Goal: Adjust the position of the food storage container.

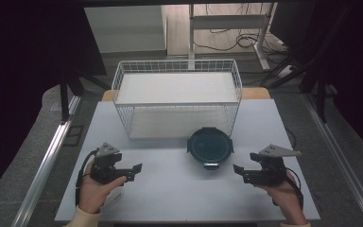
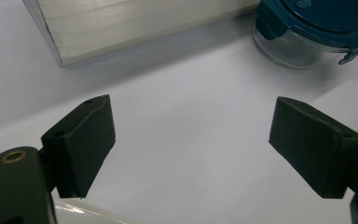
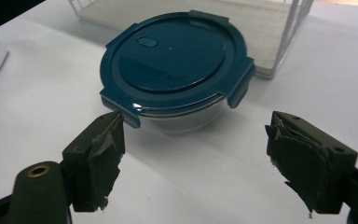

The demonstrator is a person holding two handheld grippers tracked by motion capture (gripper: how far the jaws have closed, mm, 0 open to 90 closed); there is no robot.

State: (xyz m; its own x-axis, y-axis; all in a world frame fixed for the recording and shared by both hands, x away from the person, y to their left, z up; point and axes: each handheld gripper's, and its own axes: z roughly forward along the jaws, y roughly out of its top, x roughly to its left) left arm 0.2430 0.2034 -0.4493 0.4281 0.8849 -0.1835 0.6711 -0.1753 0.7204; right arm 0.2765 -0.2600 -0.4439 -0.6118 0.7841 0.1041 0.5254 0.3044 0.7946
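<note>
Both tongs spread, nothing gripped
L tongs [image 1: 137,168] & R tongs [image 1: 237,169] flank lidded container [image 1: 210,146] on bench [image 1: 170,189], near wire basket [image 1: 177,97]

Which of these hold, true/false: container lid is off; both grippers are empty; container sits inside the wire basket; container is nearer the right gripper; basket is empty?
1. The lid is off the container: false, the teal lid sits on the clear bowl.
2. The left gripper and the right gripper hold nothing: true, jaws open.
3. The container sits inside the wire basket: false, it stands on the table in front of it.
4. The container is nearer the right gripper: true.
5. The basket holds nothing: true.
</note>
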